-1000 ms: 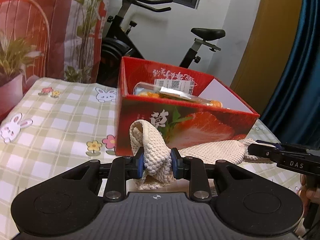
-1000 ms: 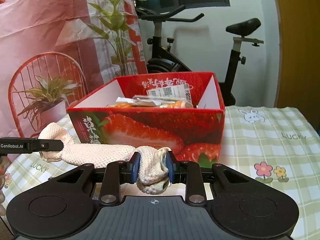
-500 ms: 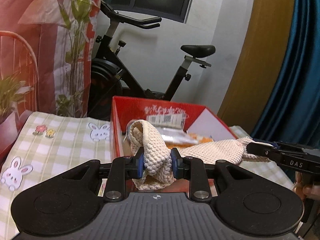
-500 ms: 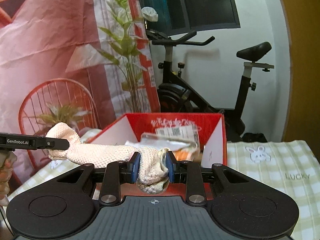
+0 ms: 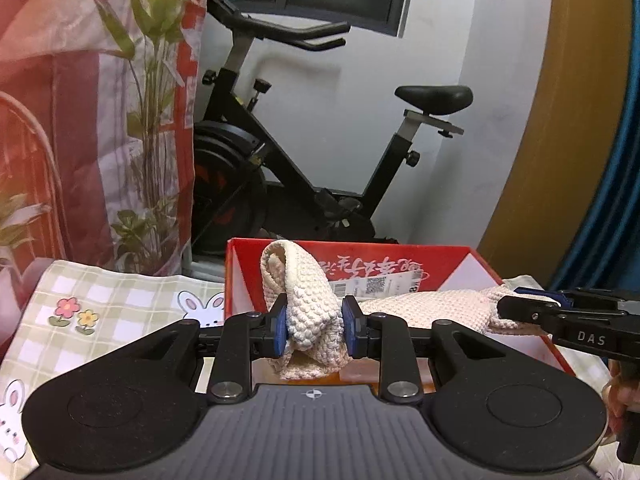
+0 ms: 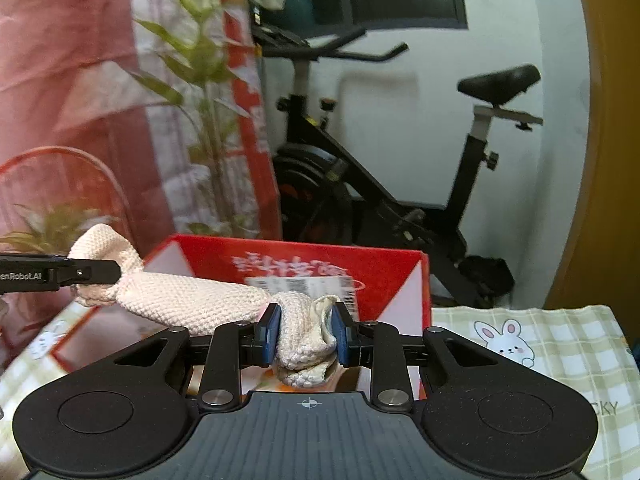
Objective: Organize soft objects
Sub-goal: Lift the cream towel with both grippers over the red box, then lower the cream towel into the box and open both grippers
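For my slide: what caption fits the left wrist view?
Both grippers stretch a knitted cloth above the red box.

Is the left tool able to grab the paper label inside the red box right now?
Probably not. The left tool is full: its pads pinch one end of the cream knitted cloth, which stretches across the red box in front of the label. It would have to drop the cloth first.

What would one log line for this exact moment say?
left tool: shut on cream knitted cloth, jaws just eased | right tool: shut on its other end | cloth: stretched over open red cardboard box
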`<state>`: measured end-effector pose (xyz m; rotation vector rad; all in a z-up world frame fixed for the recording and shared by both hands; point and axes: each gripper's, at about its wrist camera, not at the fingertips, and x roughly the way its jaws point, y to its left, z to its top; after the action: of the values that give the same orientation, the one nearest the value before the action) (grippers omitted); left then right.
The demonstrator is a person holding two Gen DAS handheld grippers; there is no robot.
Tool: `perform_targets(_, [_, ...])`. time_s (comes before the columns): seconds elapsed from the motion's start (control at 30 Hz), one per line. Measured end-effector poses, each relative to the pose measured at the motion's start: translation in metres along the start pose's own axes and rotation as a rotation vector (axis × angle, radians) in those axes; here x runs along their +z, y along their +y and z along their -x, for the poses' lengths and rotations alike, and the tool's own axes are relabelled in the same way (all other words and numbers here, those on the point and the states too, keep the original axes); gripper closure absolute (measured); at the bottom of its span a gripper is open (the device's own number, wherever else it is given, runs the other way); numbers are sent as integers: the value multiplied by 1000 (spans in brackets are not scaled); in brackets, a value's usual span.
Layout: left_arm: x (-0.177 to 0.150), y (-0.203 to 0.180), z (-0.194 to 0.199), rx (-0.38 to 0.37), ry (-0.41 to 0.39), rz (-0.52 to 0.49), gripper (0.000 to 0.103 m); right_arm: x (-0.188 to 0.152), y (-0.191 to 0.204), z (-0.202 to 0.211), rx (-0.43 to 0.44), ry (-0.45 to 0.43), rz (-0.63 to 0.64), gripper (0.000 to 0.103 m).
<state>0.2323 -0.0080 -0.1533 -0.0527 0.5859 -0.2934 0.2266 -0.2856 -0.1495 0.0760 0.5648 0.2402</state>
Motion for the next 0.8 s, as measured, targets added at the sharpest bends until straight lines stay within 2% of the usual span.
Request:
perform_targets(0.07, [2,0,-9,18,4,-11,66,0,-6,-13,-21,17,-8,78])
perform_targets(0.2, [2,0,-20,51,8,-49,50,0,-7,-35,-63,57,8,78])
perform_targets(0.37, [0,2,-23,45,24,-43,48,2,3,-53,-91,96,53,78])
perform_targets(0.5, [1,-1,-21,37,27,-60,40,5,10,-66,-114,144,84,77])
perform_targets(0.6, [1,-1,-16,26,31,-58,33,3,12,-68,-133,151,91,68])
perform_targets(0.67, [1,-1,-12,25,32,-53,28,3,12,-63,-124,136,91,52])
perform_targets(0.7, [1,-1,-10,25,35,-48,26,2,11,-59,-121,125,91,48])
perform_targets(0.8, [-2,-2,1,16,48,-32,23,2,9,-42,-100,94,93,43])
